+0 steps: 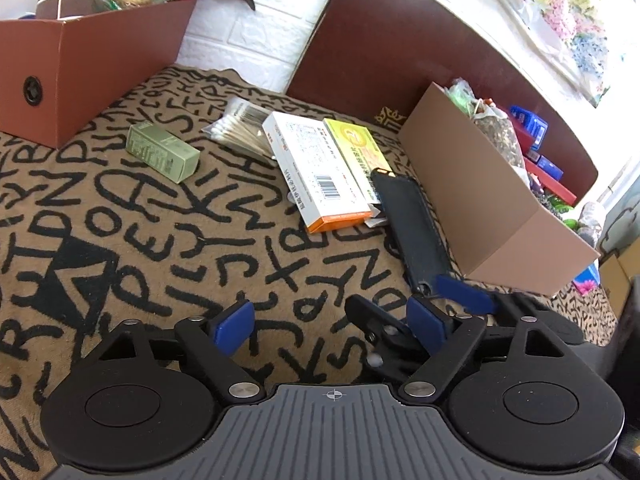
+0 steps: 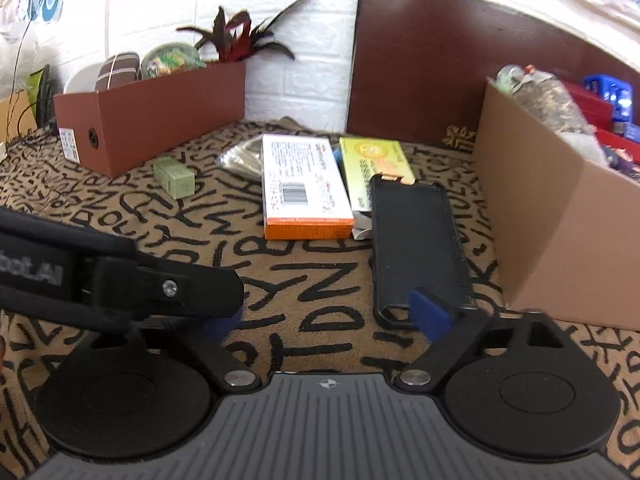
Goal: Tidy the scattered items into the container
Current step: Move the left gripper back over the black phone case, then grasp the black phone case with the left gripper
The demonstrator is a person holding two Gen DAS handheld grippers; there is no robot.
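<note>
A black phone case lies flat on the lettered cloth beside the tan cardboard box. A white-and-orange box, a yellow-green box, a cotton swab pack and a small green box lie scattered behind it. My left gripper is open and empty, low over the cloth. My right gripper is open, its right finger at the case's near end; it also shows in the left wrist view.
A brown box with a cup, tape roll and feathers stands at the back left. The tan box holds bags and blue and red packs. A dark brown board leans on the white brick wall.
</note>
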